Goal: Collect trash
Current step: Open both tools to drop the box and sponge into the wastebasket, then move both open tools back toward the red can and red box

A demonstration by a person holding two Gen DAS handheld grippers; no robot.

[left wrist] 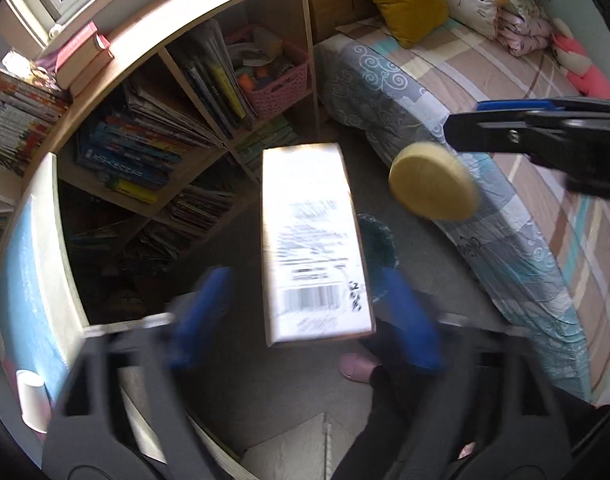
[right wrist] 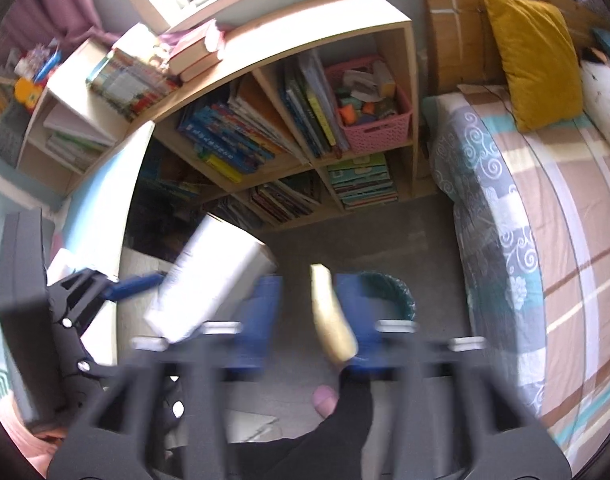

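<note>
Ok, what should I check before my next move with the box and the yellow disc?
1. Left hand-held gripper open, pads off the white box: ok.
2. Right hand-held gripper open: ok.
3. Yellow disc free of the right pads: cannot tell, it sits close to one.
4. Teal-lined bin on the floor beneath both items: ok.
5. Box lined up with the bin mouth: cannot tell, the box hides most of it.
6. Slipper clear of the bin: ok.

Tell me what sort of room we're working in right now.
Most likely a child's bedroom: a bed with a patchwork cover and yellow cushion, a bookshelf packed with picture books, and a pink basket of toys.
</note>
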